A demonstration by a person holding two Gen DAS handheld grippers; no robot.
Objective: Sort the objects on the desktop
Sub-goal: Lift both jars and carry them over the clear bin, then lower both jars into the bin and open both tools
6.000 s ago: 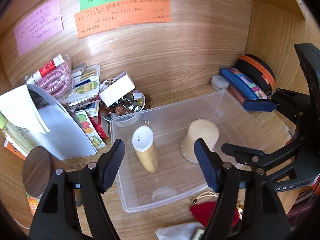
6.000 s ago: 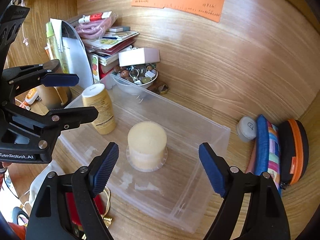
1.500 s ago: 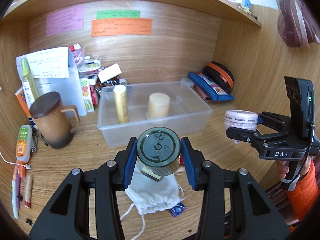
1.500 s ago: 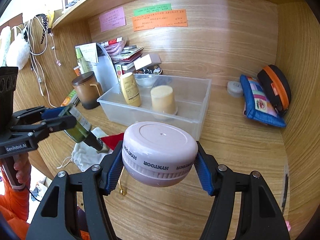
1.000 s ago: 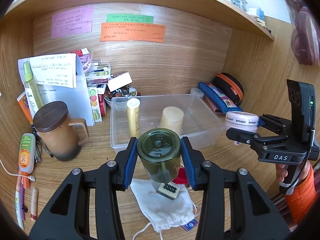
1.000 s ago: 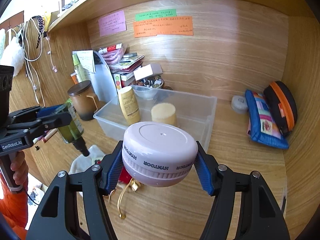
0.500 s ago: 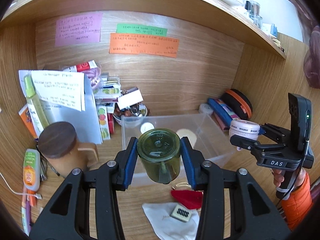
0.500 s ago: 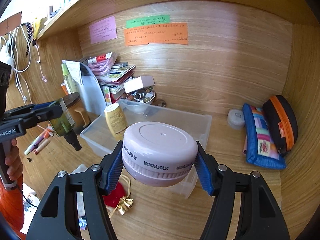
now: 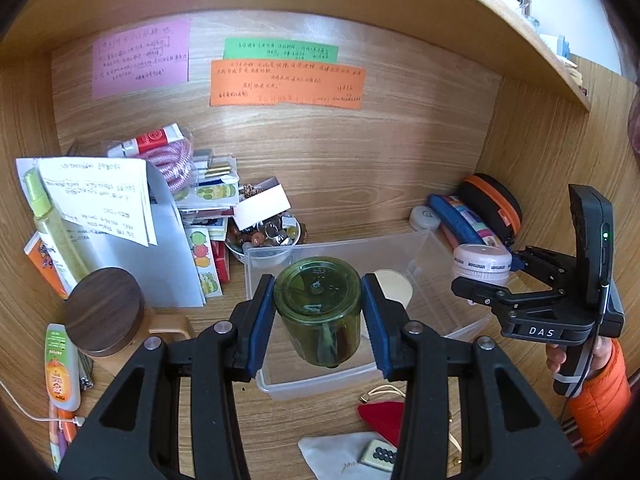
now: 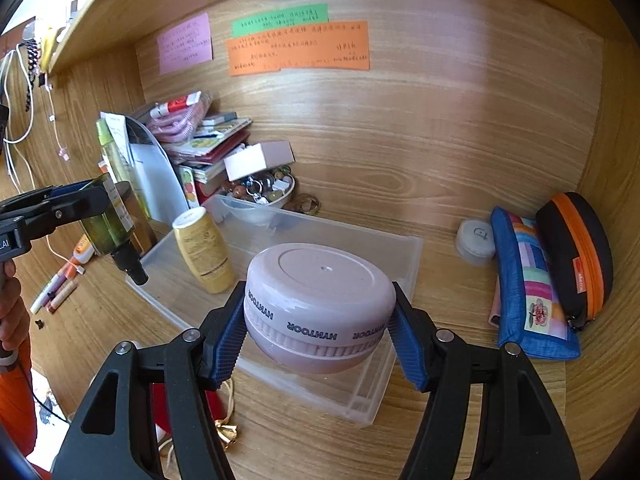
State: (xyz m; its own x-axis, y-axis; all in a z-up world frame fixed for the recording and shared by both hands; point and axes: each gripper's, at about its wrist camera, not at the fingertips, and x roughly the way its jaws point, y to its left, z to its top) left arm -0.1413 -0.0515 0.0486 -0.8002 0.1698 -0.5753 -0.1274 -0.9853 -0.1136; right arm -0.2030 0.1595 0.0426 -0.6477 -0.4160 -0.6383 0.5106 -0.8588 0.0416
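My left gripper [image 9: 319, 306] is shut on a green glass bottle [image 9: 318, 308], held upside down above the front left of the clear plastic bin [image 9: 430, 246]. The bottle also shows in the right wrist view [image 10: 106, 226], cap pointing down. My right gripper [image 10: 318, 322] is shut on a round pale pink jar [image 10: 320, 304] above the bin's front right [image 10: 408, 256]; the jar also shows in the left wrist view [image 9: 482, 264]. A yellow bottle [image 10: 204, 250] stands in the bin. A cream cup [image 9: 394, 284] in the bin is partly hidden.
A brown mug with wooden lid [image 9: 106, 310], papers and books [image 9: 120, 216] and a bowl of trinkets [image 9: 264, 234] sit left and behind the bin. Pencil cases [image 10: 532, 284] and a small white tin [image 10: 476, 242] lie right. A red pouch [image 9: 382, 418] and white cloth bag [image 9: 340, 458] lie in front.
Both grippers have moved forward and now hold their objects over the bin. The green bottle now hides the yellow bottle in the left wrist view.
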